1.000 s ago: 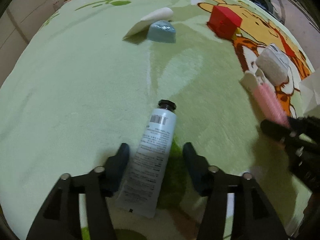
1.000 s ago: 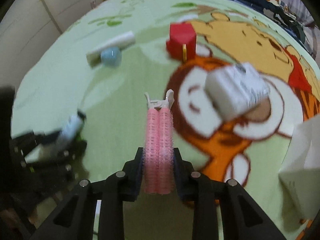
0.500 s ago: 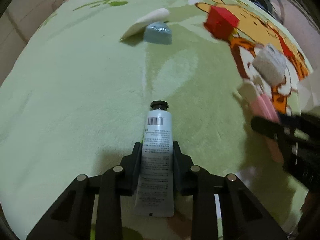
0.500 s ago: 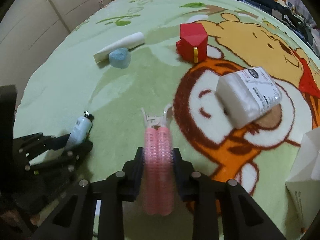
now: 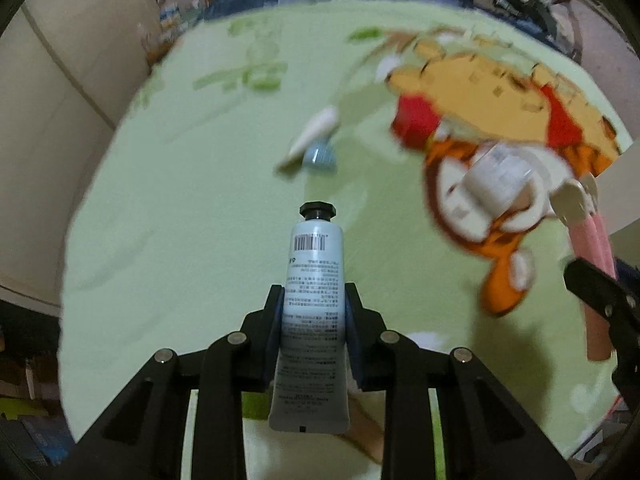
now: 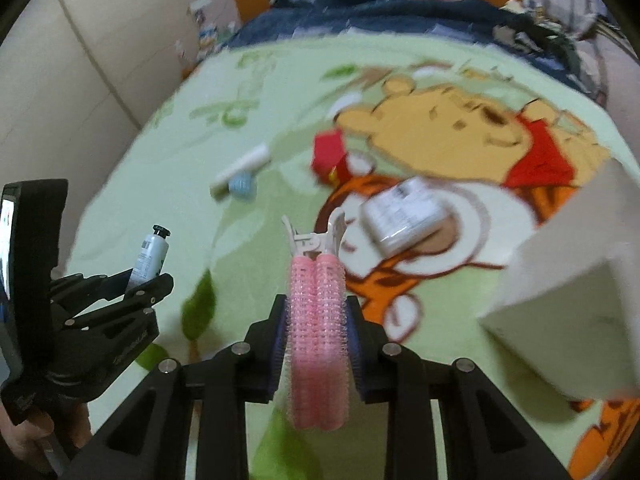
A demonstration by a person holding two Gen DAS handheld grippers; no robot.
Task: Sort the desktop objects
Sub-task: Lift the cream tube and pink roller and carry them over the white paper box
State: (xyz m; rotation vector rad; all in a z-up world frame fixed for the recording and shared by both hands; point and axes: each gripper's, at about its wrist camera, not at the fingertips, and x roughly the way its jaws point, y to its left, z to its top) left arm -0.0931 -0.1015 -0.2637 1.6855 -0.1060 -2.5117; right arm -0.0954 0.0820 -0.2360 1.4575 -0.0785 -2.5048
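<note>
My left gripper is shut on a pale blue hand cream tube with a black cap, held above the green blanket. It also shows in the right wrist view. My right gripper is shut on a pink hair roller clip, lifted off the blanket; the clip also shows in the left wrist view. On the blanket lie a white tube, a light blue object, a red box and a white packet.
A white box stands close at the right. The blanket's left edge drops beside a beige wall. Dark bedding lies at the far end.
Both grippers have lifted with their objects and the views now look further across the blanket. A second ago the left gripper was open around the tube; it has shut on it.
</note>
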